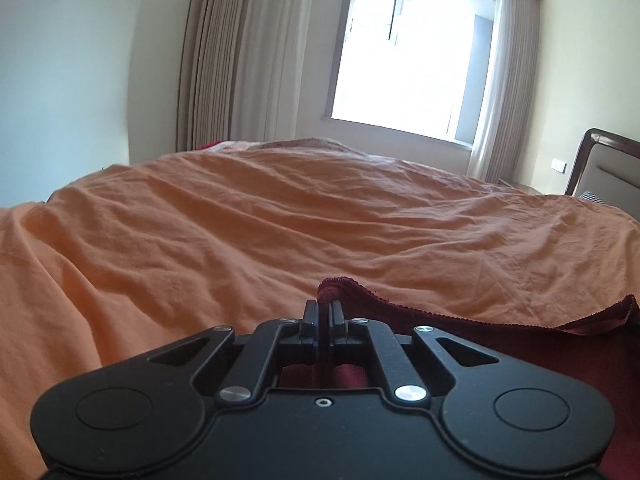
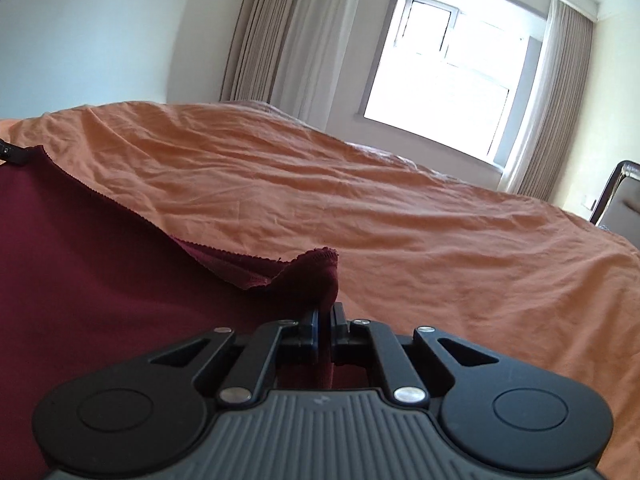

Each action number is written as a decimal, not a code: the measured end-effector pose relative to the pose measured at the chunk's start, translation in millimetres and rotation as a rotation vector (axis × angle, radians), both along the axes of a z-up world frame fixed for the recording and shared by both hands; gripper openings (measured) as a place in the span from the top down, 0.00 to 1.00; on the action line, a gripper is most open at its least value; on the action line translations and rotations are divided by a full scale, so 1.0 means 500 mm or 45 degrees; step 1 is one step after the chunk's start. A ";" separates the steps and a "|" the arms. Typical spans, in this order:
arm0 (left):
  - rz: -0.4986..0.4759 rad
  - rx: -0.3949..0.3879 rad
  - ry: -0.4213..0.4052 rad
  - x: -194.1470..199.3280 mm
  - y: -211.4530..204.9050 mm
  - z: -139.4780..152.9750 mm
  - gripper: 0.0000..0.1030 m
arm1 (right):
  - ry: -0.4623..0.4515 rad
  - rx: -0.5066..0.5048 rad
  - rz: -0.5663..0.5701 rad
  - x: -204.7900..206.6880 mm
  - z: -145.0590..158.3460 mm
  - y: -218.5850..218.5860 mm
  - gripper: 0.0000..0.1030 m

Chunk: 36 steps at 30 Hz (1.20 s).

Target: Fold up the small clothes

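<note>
A dark red cloth lies on the orange bed sheet. My left gripper is shut on one corner of the cloth, which sticks up above the fingertips. The cloth edge runs off to the right. In the right wrist view the same dark red cloth spreads to the left over the orange bed sheet. My right gripper is shut on another corner, which bunches up just above the fingertips. The tip of the left gripper shows at the far left edge, at the cloth's other corner.
The bed stretches ahead to a bright window with beige curtains. A brown headboard stands at the right. A white wall is on the left.
</note>
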<state>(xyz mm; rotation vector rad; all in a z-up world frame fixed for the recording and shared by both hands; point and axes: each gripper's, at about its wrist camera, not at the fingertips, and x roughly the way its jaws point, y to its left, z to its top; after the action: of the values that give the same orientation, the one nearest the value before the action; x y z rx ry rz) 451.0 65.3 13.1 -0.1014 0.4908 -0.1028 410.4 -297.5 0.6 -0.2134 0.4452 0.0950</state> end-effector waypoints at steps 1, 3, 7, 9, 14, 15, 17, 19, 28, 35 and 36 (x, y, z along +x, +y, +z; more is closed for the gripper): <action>0.011 -0.003 0.024 0.007 0.002 -0.012 0.96 | 0.015 0.010 0.000 0.004 -0.009 -0.001 0.94; 0.025 -0.012 0.062 0.015 0.007 -0.031 0.96 | 0.035 0.050 -0.008 0.007 -0.017 -0.009 0.90; 0.020 -0.033 0.106 0.021 0.017 -0.055 0.94 | 0.084 0.222 0.000 0.016 -0.014 -0.044 0.61; 0.021 -0.064 0.130 0.024 0.025 -0.063 0.91 | 0.100 0.306 -0.010 0.022 -0.008 -0.062 0.46; 0.034 -0.127 0.109 0.012 0.041 -0.059 0.63 | 0.103 0.387 -0.130 0.047 -0.005 -0.092 0.16; 0.035 -0.132 0.104 0.008 0.044 -0.056 0.53 | 0.101 0.410 -0.154 0.054 -0.006 -0.097 0.13; 0.055 -0.136 0.106 -0.002 0.048 -0.051 0.44 | 0.115 0.452 -0.201 0.068 -0.009 -0.103 0.10; 0.061 -0.144 0.116 -0.012 0.053 -0.047 0.38 | 0.131 0.456 -0.260 0.081 -0.013 -0.104 0.05; 0.126 -0.135 0.013 -0.117 0.091 -0.014 0.02 | 0.000 0.285 -0.304 0.015 0.023 -0.072 0.00; 0.103 -0.181 -0.010 -0.232 0.102 -0.013 0.01 | -0.096 0.156 -0.055 -0.100 0.063 0.034 0.00; 0.084 -0.180 -0.016 -0.250 0.098 -0.016 0.01 | -0.103 0.151 -0.008 -0.110 0.064 0.053 0.00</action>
<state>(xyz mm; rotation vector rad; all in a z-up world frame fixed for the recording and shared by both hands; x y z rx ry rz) 325.7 114.2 5.1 -0.2551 0.4670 -0.0736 355.2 -270.8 32.5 -0.0993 0.3586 0.1057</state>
